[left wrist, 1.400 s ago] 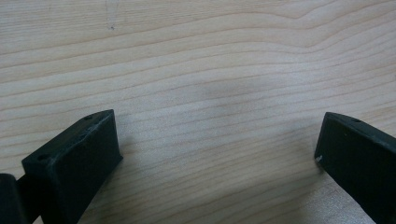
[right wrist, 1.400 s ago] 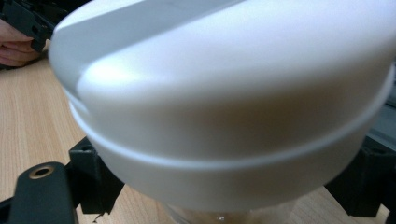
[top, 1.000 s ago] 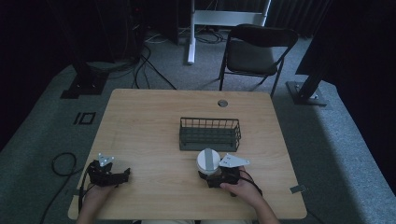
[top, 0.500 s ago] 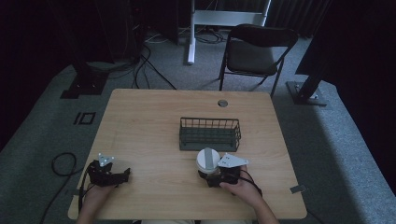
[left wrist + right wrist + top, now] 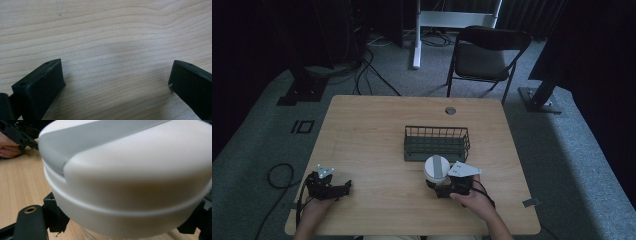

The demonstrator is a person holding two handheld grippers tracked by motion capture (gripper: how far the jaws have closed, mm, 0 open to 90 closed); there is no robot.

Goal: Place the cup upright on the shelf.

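My right gripper (image 5: 443,189) clamps a clear jar (image 5: 436,170) with a white lid and grey stripe, just before the wire basket (image 5: 436,143). My left gripper (image 5: 343,188) rests with its jaws spread on the table (image 5: 372,130).

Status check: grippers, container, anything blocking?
Left gripper open, on bare table. Right gripper shut on white lidded container. Wire basket just beyond it.
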